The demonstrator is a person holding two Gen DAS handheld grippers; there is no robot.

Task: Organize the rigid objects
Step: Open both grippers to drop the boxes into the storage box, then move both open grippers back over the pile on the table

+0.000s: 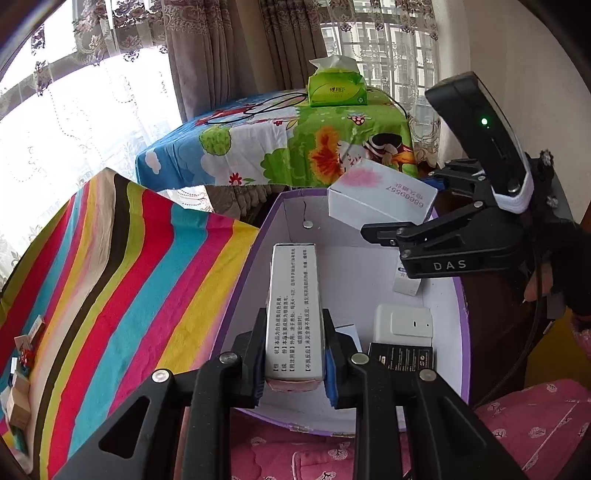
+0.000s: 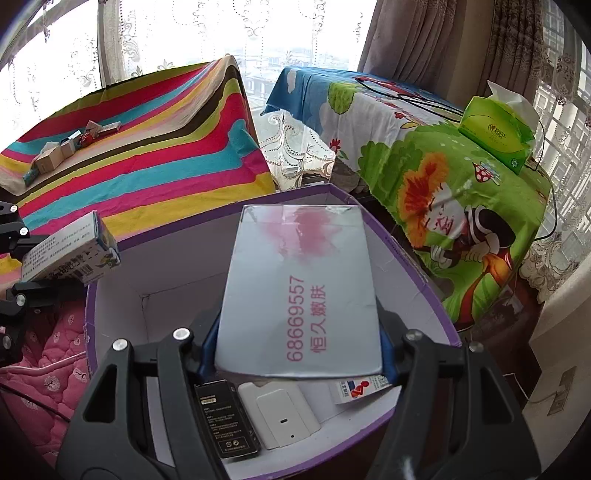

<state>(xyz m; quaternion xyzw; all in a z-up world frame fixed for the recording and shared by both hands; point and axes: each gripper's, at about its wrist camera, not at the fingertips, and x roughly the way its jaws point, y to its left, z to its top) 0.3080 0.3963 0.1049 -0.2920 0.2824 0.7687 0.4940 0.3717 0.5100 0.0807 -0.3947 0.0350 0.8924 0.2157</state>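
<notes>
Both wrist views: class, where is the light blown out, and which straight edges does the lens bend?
Left wrist view: the window behind the lace is washed out white, and the purple box rim bows outward. Right wrist view: the window glares white too, the striped cloth curves, while the grey box in the right gripper stays sharp.

Narrow white printed carton (image 1: 293,314) held lengthwise above purple-rimmed white cardboard box (image 1: 255,280), wide white carton with pink print (image 2: 301,291) held over it, black pack (image 2: 227,421) and white plastic device (image 2: 280,417) flat inside
</notes>
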